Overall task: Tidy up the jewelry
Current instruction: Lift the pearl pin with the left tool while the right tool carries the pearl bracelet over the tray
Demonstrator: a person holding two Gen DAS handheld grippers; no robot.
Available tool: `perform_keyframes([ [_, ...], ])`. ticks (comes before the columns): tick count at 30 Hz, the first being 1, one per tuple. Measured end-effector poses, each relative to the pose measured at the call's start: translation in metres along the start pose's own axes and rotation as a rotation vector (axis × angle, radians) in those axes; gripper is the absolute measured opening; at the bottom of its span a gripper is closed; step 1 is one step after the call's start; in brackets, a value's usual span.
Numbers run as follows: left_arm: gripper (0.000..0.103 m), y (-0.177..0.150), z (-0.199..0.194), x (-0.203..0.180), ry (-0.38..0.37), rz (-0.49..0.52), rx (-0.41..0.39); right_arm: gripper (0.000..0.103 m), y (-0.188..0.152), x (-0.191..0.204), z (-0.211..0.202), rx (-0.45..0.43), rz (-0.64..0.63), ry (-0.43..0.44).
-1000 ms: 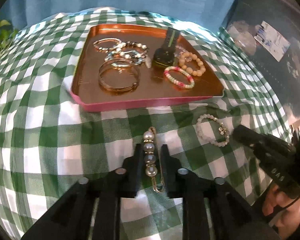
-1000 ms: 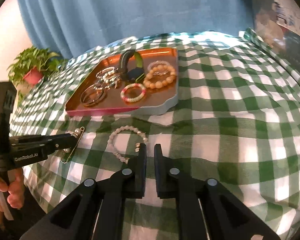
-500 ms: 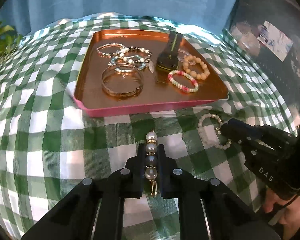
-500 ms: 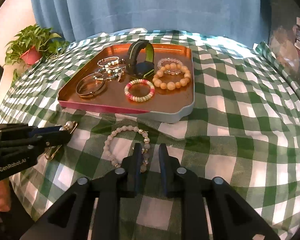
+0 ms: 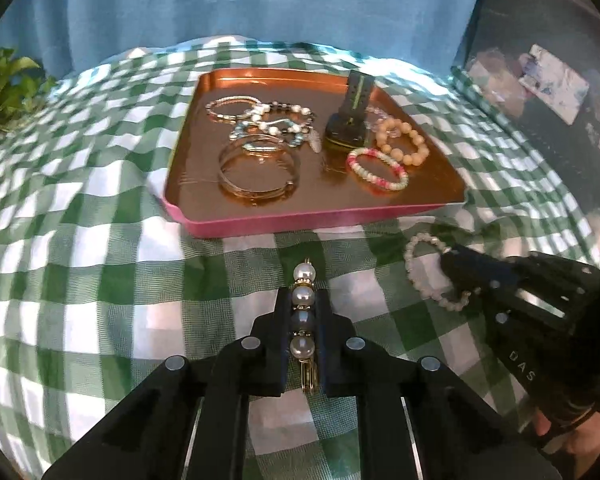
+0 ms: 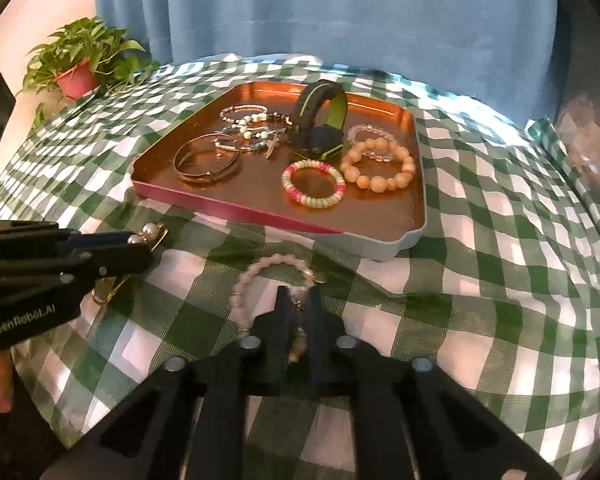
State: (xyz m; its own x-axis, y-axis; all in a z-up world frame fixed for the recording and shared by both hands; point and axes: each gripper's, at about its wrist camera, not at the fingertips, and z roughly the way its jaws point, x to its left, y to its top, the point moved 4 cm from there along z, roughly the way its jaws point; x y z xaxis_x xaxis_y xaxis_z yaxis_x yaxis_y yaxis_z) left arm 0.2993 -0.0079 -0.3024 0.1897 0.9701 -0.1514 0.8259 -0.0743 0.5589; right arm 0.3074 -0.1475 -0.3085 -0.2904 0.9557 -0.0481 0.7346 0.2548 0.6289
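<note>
Left gripper [image 5: 303,312] was clamped on the pearl pin [image 5: 303,322] — right gripper [image 6: 298,316], jaws just closing, pinched the bracelet [image 6: 260,276] beside the tray [image 6: 380,236].

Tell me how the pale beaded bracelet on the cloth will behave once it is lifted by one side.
The pale beaded bracelet looks strung from separate small beads, so it will probably droop into a hanging loop. The right claw pinches only its near side, so the free part may swing. Its round beads look smooth, so it could slip if the grip loosens.
</note>
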Motion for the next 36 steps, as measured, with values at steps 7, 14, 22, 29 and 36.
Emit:
perform_keyframes([
  [7, 0.011, 0.009, -0.040, -0.006, -0.009, 0.007, -0.058, 0.005, 0.006, -0.012, -0.029, -0.038, 0.093, 0.045],
  [14, 0.011, 0.023, -0.109, -0.016, -0.022, 0.025, -0.176, 0.005, 0.022, -0.002, -0.082, -0.118, 0.104, 0.064],
  [22, 0.011, 0.036, -0.154, -0.035, -0.034, 0.079, -0.230, 0.005, 0.047, -0.001, -0.147, -0.193, 0.092, 0.080],
  [29, 0.011, 0.067, -0.179, -0.039, -0.080, 0.089, -0.288, 0.005, 0.079, 0.000, -0.182, -0.251, 0.045, 0.095],
  [36, 0.011, 0.100, -0.149, -0.020, -0.089, 0.059, -0.272, 0.005, 0.107, -0.011, -0.168, -0.254, 0.034, 0.110],
])
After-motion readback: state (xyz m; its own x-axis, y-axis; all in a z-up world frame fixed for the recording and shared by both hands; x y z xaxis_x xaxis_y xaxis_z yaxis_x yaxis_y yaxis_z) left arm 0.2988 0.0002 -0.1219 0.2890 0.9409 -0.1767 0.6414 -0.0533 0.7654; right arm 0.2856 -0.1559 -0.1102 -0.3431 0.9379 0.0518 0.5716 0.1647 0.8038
